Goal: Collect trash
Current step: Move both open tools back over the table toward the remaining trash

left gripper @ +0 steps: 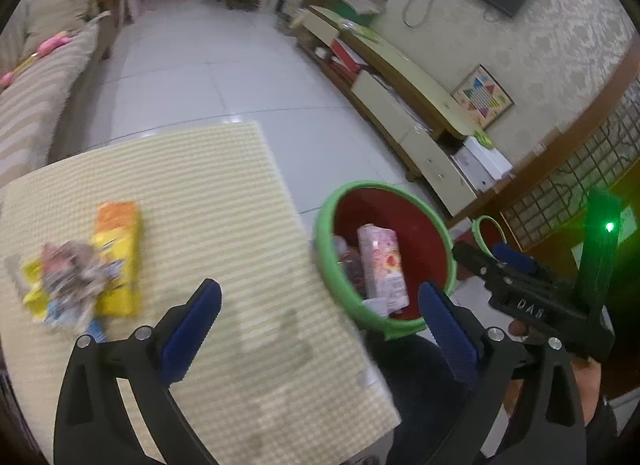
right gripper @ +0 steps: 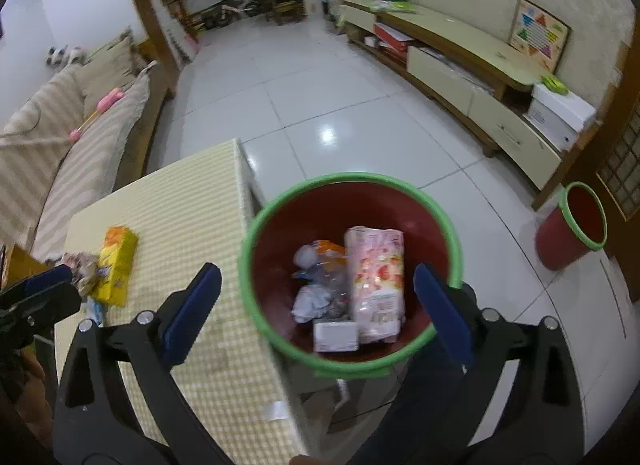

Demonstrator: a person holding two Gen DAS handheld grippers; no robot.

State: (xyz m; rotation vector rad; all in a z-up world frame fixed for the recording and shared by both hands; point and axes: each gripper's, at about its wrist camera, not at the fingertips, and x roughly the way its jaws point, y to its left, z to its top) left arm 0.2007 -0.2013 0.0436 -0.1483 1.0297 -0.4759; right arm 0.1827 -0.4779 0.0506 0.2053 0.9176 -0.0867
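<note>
Checked table [left gripper: 224, 185] bears wrappers [left gripper: 72, 281]; both tongs, left [left gripper: 320, 305] and right [right gripper: 316, 297], gape empty. Right view alone shows bin [right gripper: 280, 201] contents fully.

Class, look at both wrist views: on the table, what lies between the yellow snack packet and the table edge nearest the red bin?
Nothing: bare checked tablecloth runs from the yellow packet to the edge beside the bin. Both views show it.

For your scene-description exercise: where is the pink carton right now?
In the right wrist view, the pink carton stands inside the green-rimmed bin, right of the crumpled wrappers.
</note>
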